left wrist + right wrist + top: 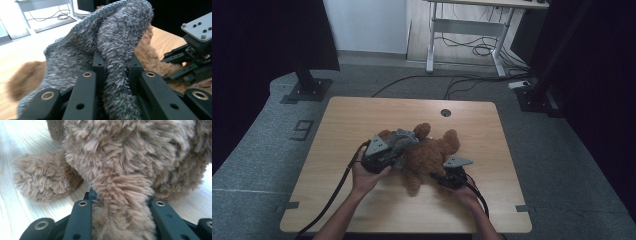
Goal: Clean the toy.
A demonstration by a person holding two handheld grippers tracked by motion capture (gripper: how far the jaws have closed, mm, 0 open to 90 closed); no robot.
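Brown teddy bear [429, 152] limb pinched in right hand-held gripper [446, 179], grey fuzzy garment [110, 42] in left hand-held gripper [398, 156]

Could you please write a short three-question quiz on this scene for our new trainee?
1. What does the left gripper pinch?
2. True or false: the right gripper is clamped on a limb of the teddy bear.
3. Where does the bear lie: A on the floor, B on the wooden table, C on a chair?

Key
1. A fold of the grey fuzzy garment.
2. True.
3. B.
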